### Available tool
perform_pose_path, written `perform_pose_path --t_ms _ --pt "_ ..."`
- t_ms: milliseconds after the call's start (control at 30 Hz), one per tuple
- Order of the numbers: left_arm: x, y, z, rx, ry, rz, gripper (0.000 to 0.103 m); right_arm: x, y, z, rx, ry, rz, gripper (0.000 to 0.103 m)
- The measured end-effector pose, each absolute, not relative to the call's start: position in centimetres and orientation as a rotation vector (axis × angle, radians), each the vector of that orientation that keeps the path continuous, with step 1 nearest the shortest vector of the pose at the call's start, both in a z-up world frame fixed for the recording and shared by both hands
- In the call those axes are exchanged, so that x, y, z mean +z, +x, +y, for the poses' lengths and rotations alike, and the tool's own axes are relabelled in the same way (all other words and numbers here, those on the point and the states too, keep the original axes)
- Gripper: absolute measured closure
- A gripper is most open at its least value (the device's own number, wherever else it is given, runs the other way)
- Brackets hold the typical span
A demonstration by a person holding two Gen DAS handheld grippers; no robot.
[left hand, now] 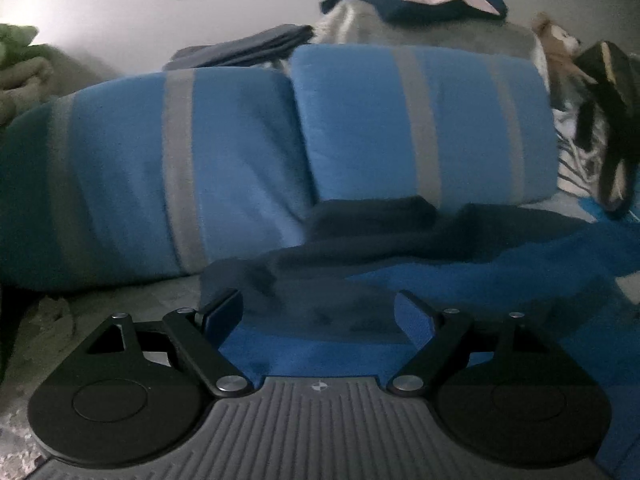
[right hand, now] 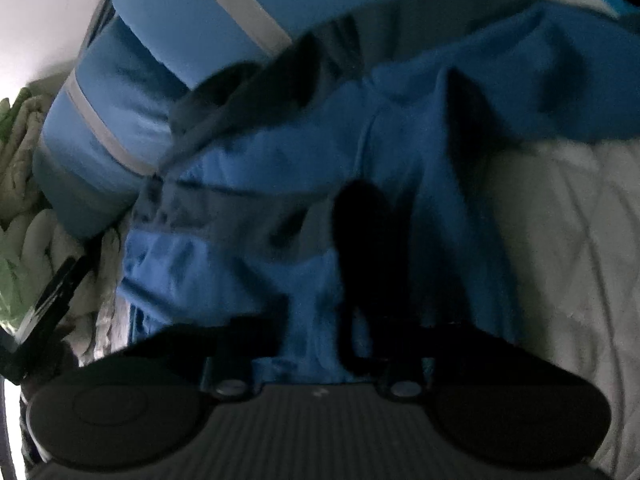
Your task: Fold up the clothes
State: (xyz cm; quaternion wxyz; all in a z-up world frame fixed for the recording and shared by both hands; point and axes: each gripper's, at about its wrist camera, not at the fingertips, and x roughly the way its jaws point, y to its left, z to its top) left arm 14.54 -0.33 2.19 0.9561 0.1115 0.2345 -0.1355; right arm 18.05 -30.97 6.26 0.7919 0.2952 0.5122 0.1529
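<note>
Left wrist view: the left gripper (left hand: 318,306) is seen with its jaws spread wide, nothing being held between them. Directly ahead of the fingers, a blue garment (left hand: 460,280) is spread on the bed (left hand: 24,360), and a dark grey section of the garment (left hand: 312,276) lies between and just beyond the fingertips. Behind the garment, two blue pillows with grey stripes (left hand: 420,128) are placed side by side. Further back, folded dark clothes (left hand: 244,48) and a navy and pink item (left hand: 416,2) are stacked near the wall.

Right wrist view: the right gripper (right hand: 360,320) is shown blurred and in deep shadow; its fingers appear drawn close together over a raised fold of the blue garment (right hand: 280,184), but whether the cloth is gripped cannot be determined. The garment is bunched ahead of the gripper, on a white quilted bed cover (right hand: 568,248). At the far left, a striped blue pillow (right hand: 120,120) is touched by the garment's dark edge.
</note>
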Motion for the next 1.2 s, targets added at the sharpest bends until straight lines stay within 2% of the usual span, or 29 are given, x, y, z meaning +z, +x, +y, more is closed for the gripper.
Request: perform_pose_path --t_ms 267,367,400,467,533,567,767,867,900,967,1000,1033,1067,1133,1200 --pt "1.0 15.4 -2.5 -0.304 0.273 0.477 0.020 5.6 16.4 -30.2 0.290 0.553 1.146 0.096" --pt "0.8 15.8 -3.4 -0.317 0.273 0.479 0.020 5.8 16.1 -30.2 0.296 0.520 1.151 0.089" --pt "0.6 15.9 -3.6 -0.322 0.274 0.481 0.020 5.9 16.0 -30.2 0.299 0.510 1.156 0.074" --pt "0.3 16.1 -4.1 -0.330 0.281 0.486 0.020 6.1 15.8 -30.4 0.302 0.495 1.169 0.062" --pt "-0.2 16.3 -4.6 -0.331 0.291 0.490 0.020 5.6 15.6 -31.0 0.307 0.560 1.176 0.033" --pt "-0.4 16.5 -4.8 -0.331 0.295 0.494 0.020 5.3 15.5 -31.3 0.310 0.597 1.180 0.033" --pt "-1.1 17.9 -4.8 -0.312 0.286 0.508 0.020 3.5 15.2 -33.3 0.302 0.827 1.196 0.032" --pt "-1.2 18.4 -4.3 -0.284 0.259 0.512 0.020 2.5 15.4 -34.4 0.251 0.970 1.176 0.036" --pt "-1.3 18.4 -4.1 -0.271 0.256 0.512 0.020 2.4 15.4 -34.6 0.244 1.000 1.163 0.047" --pt "-1.3 18.2 -3.5 -0.249 0.247 0.518 0.020 2.5 15.3 -34.6 0.256 1.031 1.146 0.055" --pt "-1.3 18.1 -3.1 -0.243 0.237 0.525 0.020 2.6 15.3 -34.6 0.263 1.045 1.138 0.067" --pt "-1.2 17.9 -2.8 -0.239 0.230 0.531 0.020 2.6 15.3 -34.5 0.266 1.039 1.148 0.075" --pt "-1.1 17.8 -2.5 -0.236 0.225 0.535 0.020 2.6 15.3 -34.3 0.267 1.030 1.162 0.077" --pt "-0.9 17.5 -1.9 -0.229 0.217 0.541 0.020 3.2 15.4 -33.8 0.259 0.970 1.148 0.087" --pt "-0.5 17.2 -1.3 -0.228 0.209 0.532 0.020 5.7 15.2 -33.8 0.334 0.920 1.016 0.089"
